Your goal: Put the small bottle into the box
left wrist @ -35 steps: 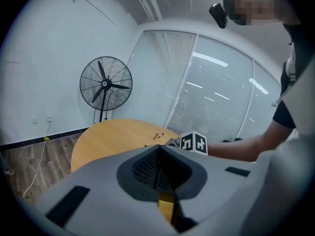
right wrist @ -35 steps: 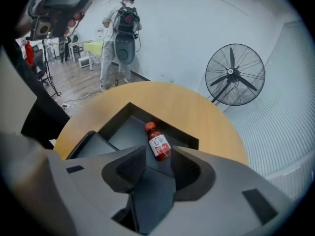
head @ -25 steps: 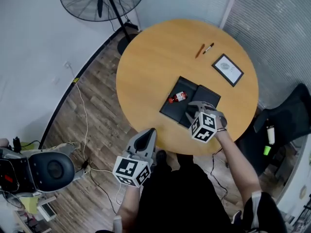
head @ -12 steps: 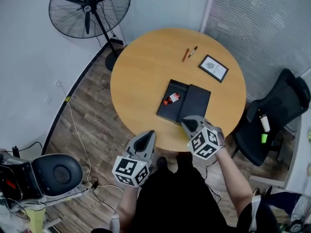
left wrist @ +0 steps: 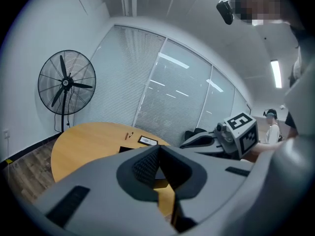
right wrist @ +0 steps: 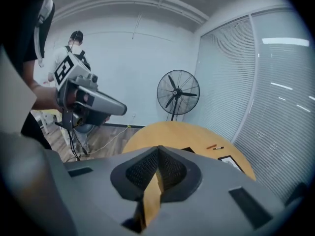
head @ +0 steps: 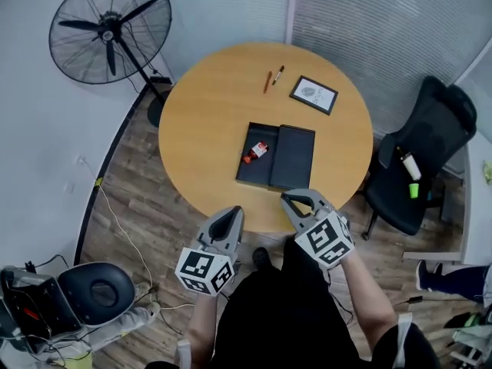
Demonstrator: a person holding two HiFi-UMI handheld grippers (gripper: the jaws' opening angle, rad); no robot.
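Note:
A small red and white bottle [head: 256, 151] lies on its side in the left half of an open black box [head: 292, 160] in the middle of the round wooden table [head: 207, 121]. Both grippers hover off the table's near edge, apart from the box. My left gripper [head: 233, 212] is shut with nothing in it, its pads meeting in the left gripper view [left wrist: 158, 150]. Beside it on the right, my right gripper [head: 289, 198] is also shut and empty, as the right gripper view [right wrist: 158, 149] confirms.
Two pens [head: 273, 76] and a framed card [head: 313, 94] lie at the table's far side. A standing fan [head: 108, 29] is at the far left, a black office chair [head: 419, 156] at the right. A dark stool [head: 100, 292] and cables lie on the floor at the left.
My right gripper has drawn back from over the box's near edge to beyond the table's rim and its jaws have closed. The left gripper has hardly moved. The bottle stays in the box.

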